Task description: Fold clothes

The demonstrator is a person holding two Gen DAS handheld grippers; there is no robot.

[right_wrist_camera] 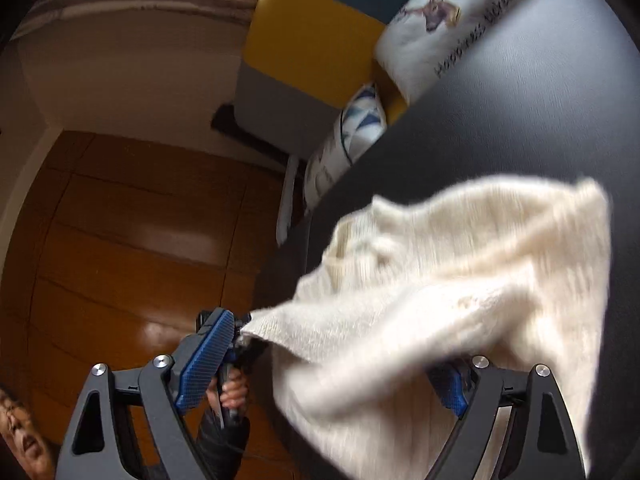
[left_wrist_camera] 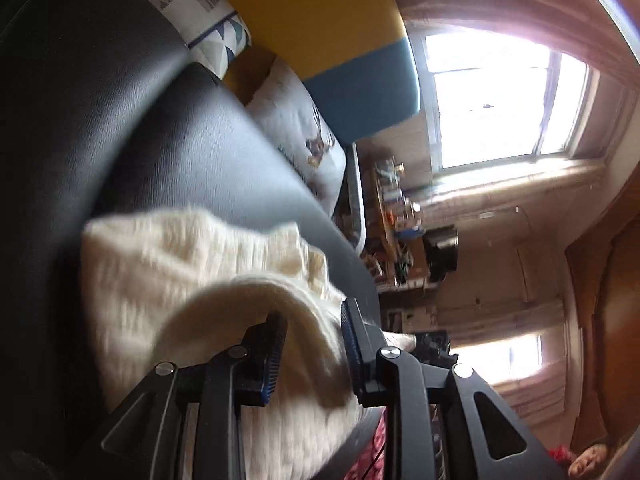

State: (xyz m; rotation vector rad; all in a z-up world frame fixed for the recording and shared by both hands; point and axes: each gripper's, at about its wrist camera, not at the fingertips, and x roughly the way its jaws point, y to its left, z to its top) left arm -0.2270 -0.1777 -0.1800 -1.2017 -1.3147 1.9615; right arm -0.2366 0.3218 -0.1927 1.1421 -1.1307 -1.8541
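A lived-in home: black leather sofa point(left_wrist_camera: 120, 128) with printed cushions point(right_wrist_camera: 432, 28), curtained window point(left_wrist_camera: 496, 96), wooden floor point(right_wrist_camera: 120, 240), cluttered desk point(left_wrist_camera: 396, 220).

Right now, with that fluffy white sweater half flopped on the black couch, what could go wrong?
The cream sweater lies bunched near the edge of the black seat; with the right gripper open, it may slide to the wooden floor. Cloth lies loose between the left gripper pads, so it may snag and undo the fold.
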